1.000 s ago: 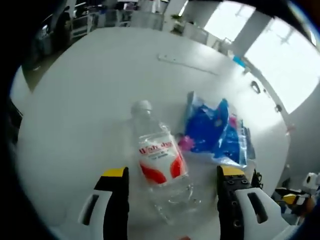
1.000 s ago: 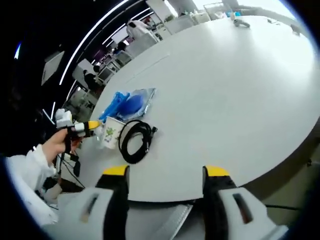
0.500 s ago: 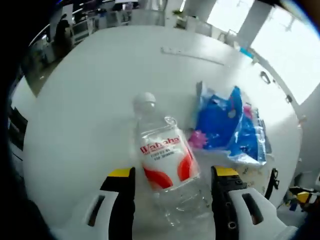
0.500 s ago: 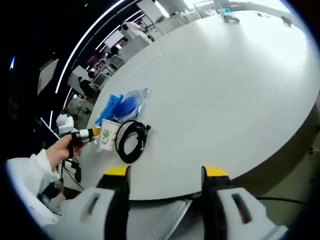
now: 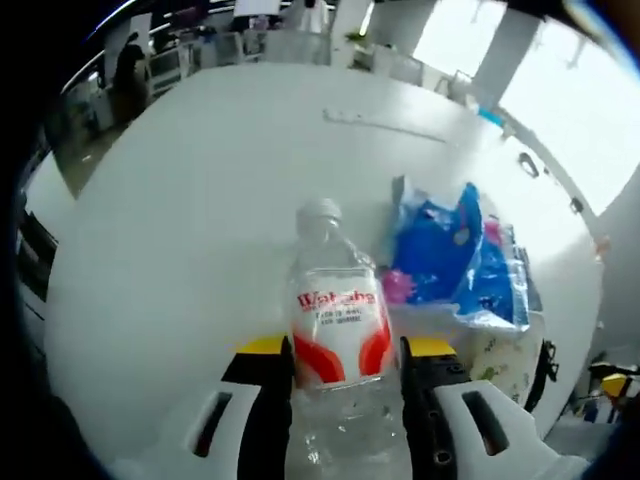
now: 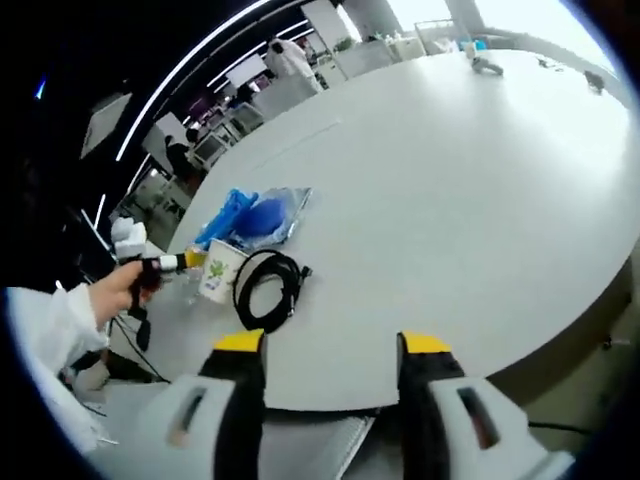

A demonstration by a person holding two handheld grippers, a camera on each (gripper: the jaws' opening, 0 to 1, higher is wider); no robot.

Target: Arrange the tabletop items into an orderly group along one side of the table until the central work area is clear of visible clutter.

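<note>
While the left tool (image 5: pixel 345 362) pinches the bottle (image 5: pixel 338 340), the right tool (image 6: pixel 332 350) gapes over the white table (image 6: pixel 450 190)

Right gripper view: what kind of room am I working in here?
Probably an open-plan office or lab hall: a big white round table, long strip ceiling lights, rows of desks with people behind, and large bright windows in the left gripper view.
</note>
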